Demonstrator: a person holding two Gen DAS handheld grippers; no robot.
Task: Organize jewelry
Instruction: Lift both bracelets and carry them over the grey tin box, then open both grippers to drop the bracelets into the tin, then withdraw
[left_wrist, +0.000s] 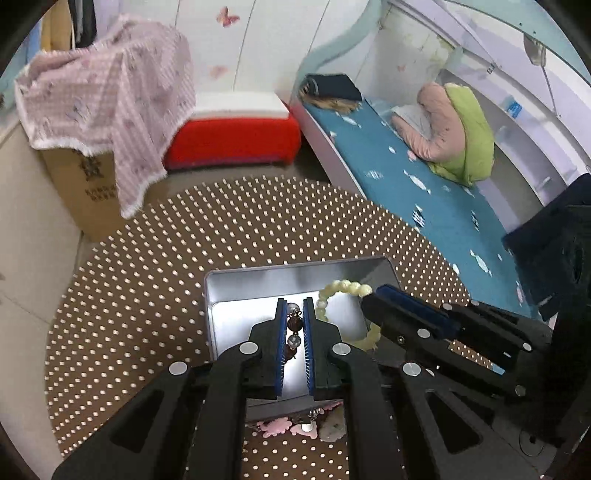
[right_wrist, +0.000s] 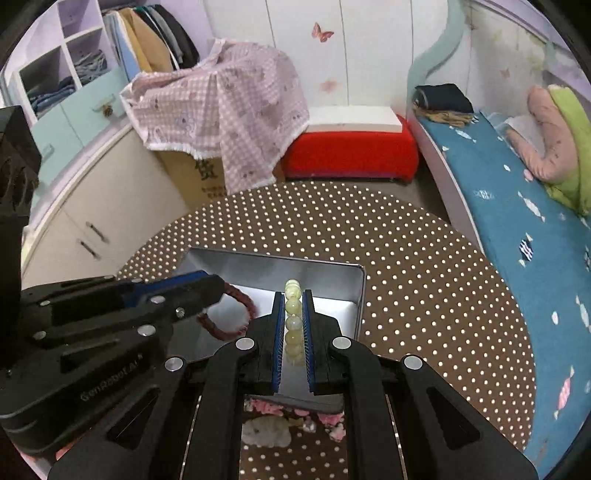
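Observation:
A silver metal tin (left_wrist: 236, 291) (right_wrist: 332, 275) lies open on the round dotted table. My left gripper (left_wrist: 294, 306) is shut on a dark red-brown bead bracelet (left_wrist: 295, 325) over the tin; the bracelet also shows in the right wrist view (right_wrist: 247, 302). My right gripper (right_wrist: 293, 299) is shut on a pale yellow-green bead bracelet (right_wrist: 293, 325) over the tin's right half. That bracelet also shows in the left wrist view (left_wrist: 343, 286), with the right gripper (left_wrist: 380, 295) on it. Pink and pale jewelry pieces (left_wrist: 295, 426) (right_wrist: 269, 424) lie on the table in front of the tin.
The brown table with white dots (left_wrist: 184, 240) (right_wrist: 424, 277) spreads around the tin. Behind stand a cardboard box under a pink checked cloth (left_wrist: 110, 110), a red stool (left_wrist: 236, 140), and a bed with blue sheet (left_wrist: 424, 192) on the right.

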